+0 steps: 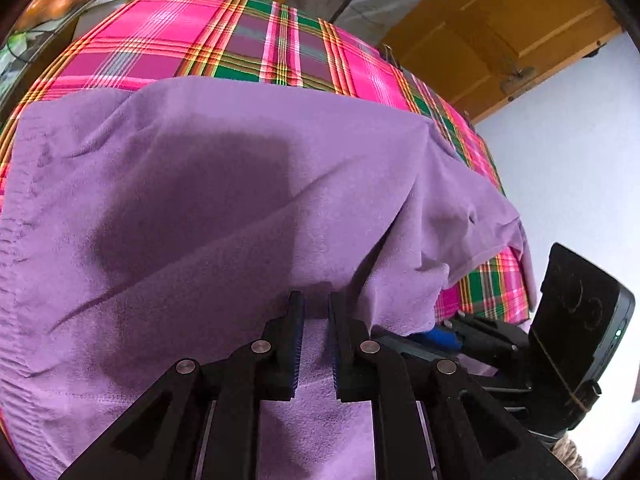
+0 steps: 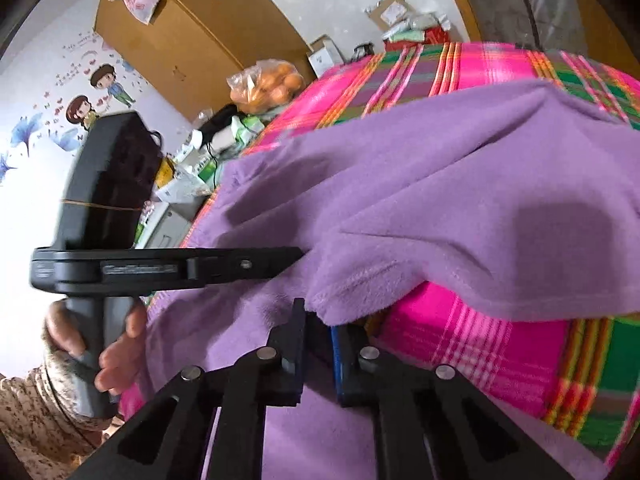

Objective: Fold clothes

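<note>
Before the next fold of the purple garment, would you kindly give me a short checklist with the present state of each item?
1. Left tool on the purple garment: cannot tell; cloth lies between its fingers, but a gap shows and pad contact is not visible.
2. Right tool on the garment: cannot tell; a hem hangs between the fingers, contact unclear.
3. Garment on the plaid cloth: ok; it lies there, one edge draping off the side.
4. Garment flat: not ok; creases and a raised fold run across it.
5. Far plaid area free for folding: ok; bare cloth shows beyond the garment.
6. Tools apart: ok; side by side, not touching.
</note>
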Action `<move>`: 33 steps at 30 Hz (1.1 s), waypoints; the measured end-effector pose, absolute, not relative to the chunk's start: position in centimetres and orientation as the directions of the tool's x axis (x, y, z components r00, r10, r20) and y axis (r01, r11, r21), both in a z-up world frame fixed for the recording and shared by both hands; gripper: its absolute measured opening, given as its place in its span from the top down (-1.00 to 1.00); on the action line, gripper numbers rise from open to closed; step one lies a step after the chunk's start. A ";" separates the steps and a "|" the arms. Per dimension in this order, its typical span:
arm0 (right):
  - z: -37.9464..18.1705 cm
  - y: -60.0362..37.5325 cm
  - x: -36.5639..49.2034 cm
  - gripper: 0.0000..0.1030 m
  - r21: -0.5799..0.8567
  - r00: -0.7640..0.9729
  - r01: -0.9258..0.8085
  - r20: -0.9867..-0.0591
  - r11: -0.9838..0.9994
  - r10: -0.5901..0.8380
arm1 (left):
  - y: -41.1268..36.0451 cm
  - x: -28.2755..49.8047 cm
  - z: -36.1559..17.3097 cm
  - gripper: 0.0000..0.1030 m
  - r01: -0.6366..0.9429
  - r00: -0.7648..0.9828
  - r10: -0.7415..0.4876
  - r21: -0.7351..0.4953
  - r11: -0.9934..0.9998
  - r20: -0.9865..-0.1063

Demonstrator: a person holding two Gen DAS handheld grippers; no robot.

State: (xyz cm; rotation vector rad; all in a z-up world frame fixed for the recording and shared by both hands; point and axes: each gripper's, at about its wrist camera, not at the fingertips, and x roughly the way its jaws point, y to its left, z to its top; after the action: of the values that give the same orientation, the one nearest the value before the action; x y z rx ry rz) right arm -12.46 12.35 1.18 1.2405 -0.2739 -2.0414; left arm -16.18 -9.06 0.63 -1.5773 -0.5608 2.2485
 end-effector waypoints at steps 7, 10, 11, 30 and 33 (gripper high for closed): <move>3.4 13.5 -9.4 0.84 0.556 -0.313 0.440 -0.641 -0.705 -0.701 | -9.0 -16.3 0.6 0.76 -0.046 -0.328 0.485 -0.499 -0.865 -0.811; 1.8 12.9 -9.1 0.83 0.546 -0.286 0.413 -0.681 -0.728 -0.674 | -8.7 -16.2 0.7 0.76 -0.058 -0.339 0.467 -0.477 -0.877 -0.817; 1.3 12.9 -9.1 0.83 0.548 -0.280 0.403 -0.689 -0.733 -0.669 | -8.6 -16.2 0.8 0.76 -0.062 -0.343 0.455 -0.464 -0.884 -0.822; 4.0 35.9 -6.6 0.69 0.451 -0.642 -0.055 -0.699 -0.891 -0.314 | 0.9 -13.5 6.3 0.69 -0.271 -0.493 0.156 -0.019 -0.962 -0.856; 3.7 40.6 -6.6 0.52 0.448 -0.670 -0.188 -0.709 -0.874 -0.220 | 2.5 -13.0 6.0 0.69 -0.292 -0.522 0.080 0.091 -0.952 -0.849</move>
State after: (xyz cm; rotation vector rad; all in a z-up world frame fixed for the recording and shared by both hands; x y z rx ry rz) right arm -6.57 40.58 3.72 1.2678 -0.7834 -2.7450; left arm -13.04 2.50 6.04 -1.4035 0.3283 2.5466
